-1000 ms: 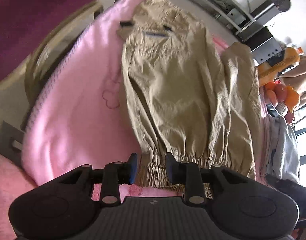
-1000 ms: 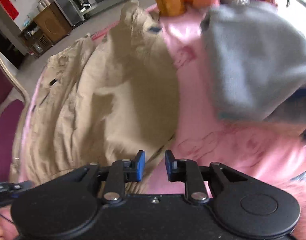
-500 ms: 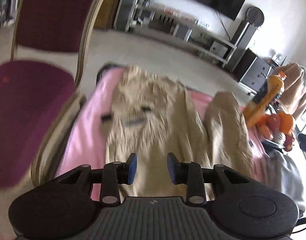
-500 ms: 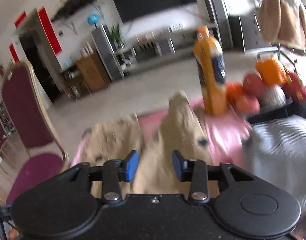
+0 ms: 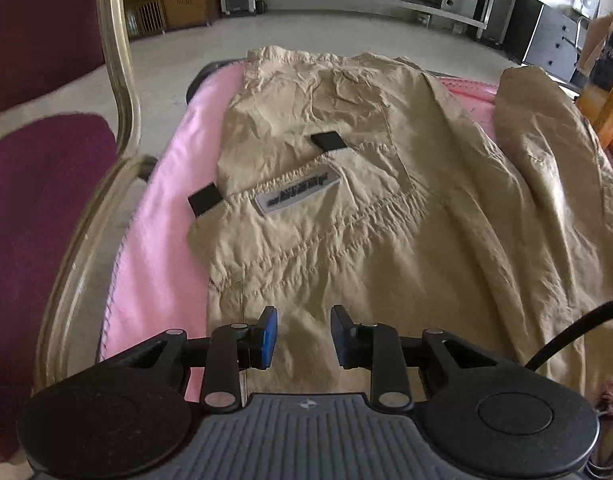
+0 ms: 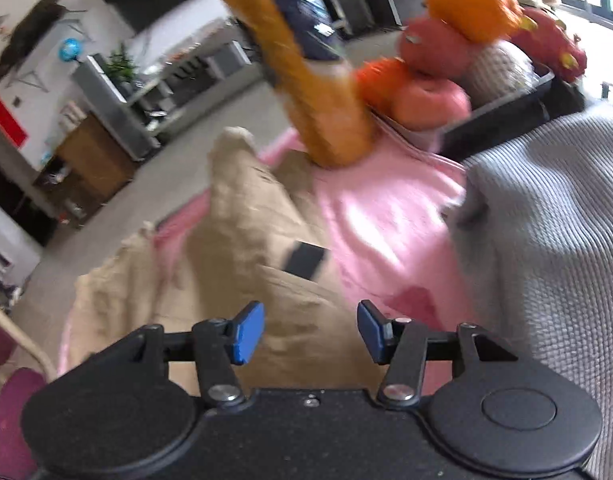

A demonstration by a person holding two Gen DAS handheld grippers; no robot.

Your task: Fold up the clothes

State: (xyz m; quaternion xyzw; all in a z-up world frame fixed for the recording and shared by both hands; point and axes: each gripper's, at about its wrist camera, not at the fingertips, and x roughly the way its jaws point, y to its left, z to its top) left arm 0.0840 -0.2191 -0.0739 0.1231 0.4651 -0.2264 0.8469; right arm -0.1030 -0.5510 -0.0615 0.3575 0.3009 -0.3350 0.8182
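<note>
Khaki trousers [image 5: 366,184] lie spread on a pink cloth [image 5: 166,208] over the table, waistband away from me, with black belt loops and a grey label showing. My left gripper [image 5: 303,336] hovers open just above the trousers, nothing between its blue pads. The right wrist view, blurred, shows the same khaki trousers [image 6: 242,248] from their right side. There my right gripper [image 6: 310,332] stands wide open over the trousers' edge and the pink cloth [image 6: 386,216], holding nothing.
A maroon chair [image 5: 38,200] with a gold frame stands close on the left. On the right are an orange bottle [image 6: 310,92], a black tray [image 6: 502,108] of fruit and a grey knitted garment [image 6: 554,248]. A black cable [image 5: 574,332] crosses the lower right.
Both grippers left the trouser cuffs and swept forward toward the waistband end. The right gripper has opened wider. The trousers lie flat, released.
</note>
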